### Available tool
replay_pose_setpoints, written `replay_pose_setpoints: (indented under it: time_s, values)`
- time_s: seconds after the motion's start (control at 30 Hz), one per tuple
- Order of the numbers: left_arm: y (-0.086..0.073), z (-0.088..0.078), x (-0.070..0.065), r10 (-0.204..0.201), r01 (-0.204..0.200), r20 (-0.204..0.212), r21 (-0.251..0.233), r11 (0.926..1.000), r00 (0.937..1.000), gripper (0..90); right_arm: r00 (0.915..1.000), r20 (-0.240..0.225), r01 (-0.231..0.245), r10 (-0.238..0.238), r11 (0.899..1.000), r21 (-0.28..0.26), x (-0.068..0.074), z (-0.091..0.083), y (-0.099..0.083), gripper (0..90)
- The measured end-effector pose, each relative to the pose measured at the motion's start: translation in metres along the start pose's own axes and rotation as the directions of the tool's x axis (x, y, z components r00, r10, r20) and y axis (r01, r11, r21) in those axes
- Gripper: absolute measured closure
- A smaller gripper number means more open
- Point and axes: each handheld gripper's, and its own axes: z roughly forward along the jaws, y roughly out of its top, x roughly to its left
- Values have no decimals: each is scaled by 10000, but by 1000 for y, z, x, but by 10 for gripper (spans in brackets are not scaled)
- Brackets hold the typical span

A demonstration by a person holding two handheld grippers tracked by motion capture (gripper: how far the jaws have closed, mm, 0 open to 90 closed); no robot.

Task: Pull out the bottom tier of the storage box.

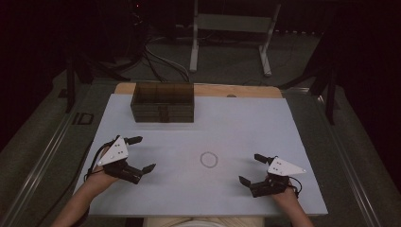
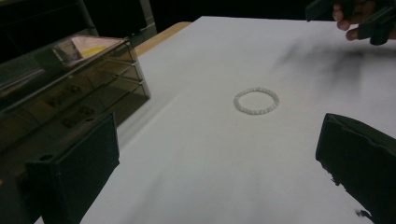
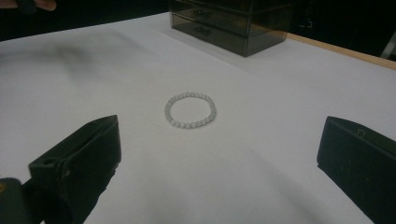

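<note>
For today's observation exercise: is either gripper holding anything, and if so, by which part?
Nothing is held. The left gripper and right gripper are both open, and the bead bracelet lies untouched between them.

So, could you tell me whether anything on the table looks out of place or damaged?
Nothing stands out. The bracelet lies flat and whole mid-table, the drawer box sits square with its drawers shut, and both grippers, left and right, are open and empty.

No legible text or labels.
</note>
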Motion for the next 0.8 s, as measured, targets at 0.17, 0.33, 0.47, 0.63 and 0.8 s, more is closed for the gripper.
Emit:
replay_pose_setpoints:
  time_s: [0.17, 0.33, 0.47, 0.63, 0.8]
  values:
    - [7, 3, 8, 371, -369, -80, 167, 9992, 9993, 9, 10000, -29, -23, 23, 10000, 7, -1, 0, 0, 0]
    - [14, 10, 17, 856, -846, -184, 501, 9952, 9962, 9, 10000, 10, -19, 19, 10000, -79, -1, -1, 1, 0]
    - [17, 15, 22, 1082, -1058, -322, 682, 9920, 9936, 9, 10000, 4, -11, 11, 9999, -104, -1, -1, 1, 0]
    - [20, 27, 30, 1722, -1643, -507, 1326, 9775, 9838, 9, 10000, 4, -13, 13, 9999, -125, -2, -2, 1, 0]
    - [17, 39, 35, 2254, -2097, -582, 2014, 9568, 9725, 9, 10000, 30, -52, 53, 9999, -98, -4, -2, 1, 0]
